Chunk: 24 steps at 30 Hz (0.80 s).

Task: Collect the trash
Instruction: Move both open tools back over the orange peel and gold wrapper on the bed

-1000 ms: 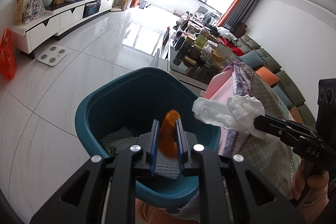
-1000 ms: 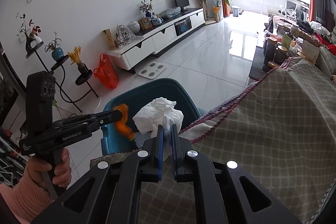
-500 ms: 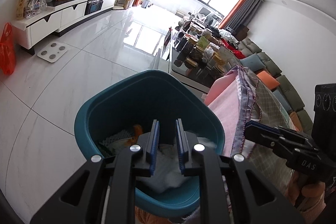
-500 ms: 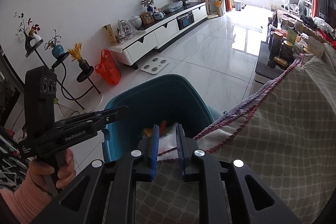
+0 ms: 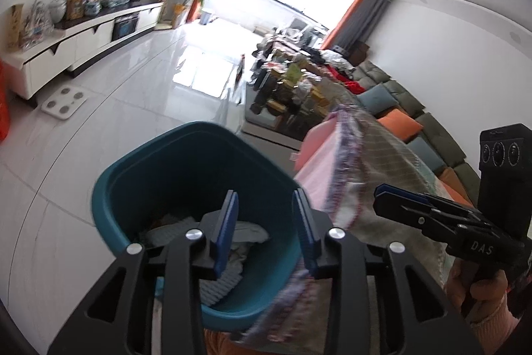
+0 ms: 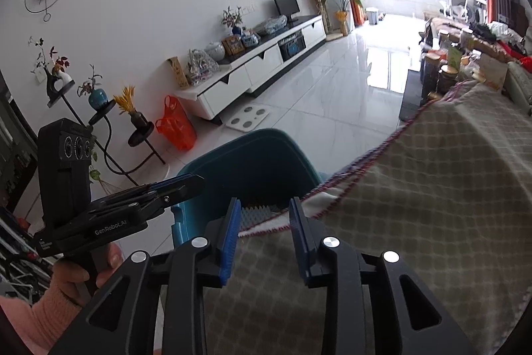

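A teal trash bin (image 5: 139, 175) stands on the white floor beside a table covered with a checked cloth (image 5: 392, 162). Grey corrugated scraps and white tissue (image 5: 247, 230) lie in its bottom. My left gripper (image 5: 266, 215) is open and empty above the bin's near rim. My right gripper (image 6: 264, 215) is open and empty over the cloth's edge (image 6: 432, 188), with the bin (image 6: 252, 155) just ahead. Each gripper shows in the other's view, the right one (image 5: 382, 195) and the left one (image 6: 194, 183).
A white TV cabinet (image 6: 259, 65) runs along the far wall, with an orange bag (image 6: 174, 125) and a white scale (image 6: 247, 118) on the floor near it. A plant stand (image 6: 99, 115) is at left. A cluttered low table (image 5: 292, 85) and a sofa (image 5: 415, 112) lie beyond.
Both grippers let go: the orange piece and the white tissue dropped into the bin. Both jaws opened wider, and both grippers drew back slightly from the bin.
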### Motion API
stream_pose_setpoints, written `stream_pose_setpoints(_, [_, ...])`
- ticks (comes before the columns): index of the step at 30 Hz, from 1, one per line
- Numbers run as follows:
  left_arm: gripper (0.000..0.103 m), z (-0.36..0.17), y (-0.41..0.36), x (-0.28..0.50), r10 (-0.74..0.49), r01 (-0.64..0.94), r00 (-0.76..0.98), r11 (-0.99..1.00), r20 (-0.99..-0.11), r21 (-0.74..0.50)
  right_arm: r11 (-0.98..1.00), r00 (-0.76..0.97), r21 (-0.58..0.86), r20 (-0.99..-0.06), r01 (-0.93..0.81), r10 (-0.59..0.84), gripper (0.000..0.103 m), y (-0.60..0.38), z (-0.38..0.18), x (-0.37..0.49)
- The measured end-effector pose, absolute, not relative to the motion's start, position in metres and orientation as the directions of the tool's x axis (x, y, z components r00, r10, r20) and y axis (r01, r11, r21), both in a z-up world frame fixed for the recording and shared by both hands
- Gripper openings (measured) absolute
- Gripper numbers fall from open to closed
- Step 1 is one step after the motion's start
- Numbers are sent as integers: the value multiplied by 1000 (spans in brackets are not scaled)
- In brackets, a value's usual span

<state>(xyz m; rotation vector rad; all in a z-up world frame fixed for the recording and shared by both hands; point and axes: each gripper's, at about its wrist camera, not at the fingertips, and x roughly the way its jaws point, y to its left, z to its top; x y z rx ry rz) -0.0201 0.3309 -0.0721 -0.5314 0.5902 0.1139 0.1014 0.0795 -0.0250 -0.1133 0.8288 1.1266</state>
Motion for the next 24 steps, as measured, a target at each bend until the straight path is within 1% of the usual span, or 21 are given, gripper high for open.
stream_pose_setpoints(2, [42, -67, 324, -19, -70, -214, 839, 870, -539, -444, 464, 192, 311, -622, -829, 759, 35, 66, -21, 101])
stream_pose_setpoints(4, [42, -62, 311, -17, -96, -172, 848, 880, -521, -442, 476, 213, 307, -611, -824, 763, 36, 50, -17, 99])
stream_pose_setpoints(8, [47, -53, 282, -10, -163, -78, 856, 897, -490, -435, 529, 276, 312, -588, -790, 760, 38, 8, -10, 98])
stream_pose_setpoints(10, [48, -49, 262, -3, -203, -24, 851, 906, -484, -422, 558, 306, 318, -583, -767, 753, 39, -10, -9, 100])
stream_pose_setpoints(18, [48, -43, 184, 27, -334, 146, 805, 912, -490, -383, 677, 433, 336, -568, -655, 700, 41, -90, -10, 107])
stream_pose_setpoints(24, [50, -41, 136, 42, -368, 209, 775, 916, -513, -342, 730, 488, 352, -567, -586, 664, 43, -130, -20, 109])
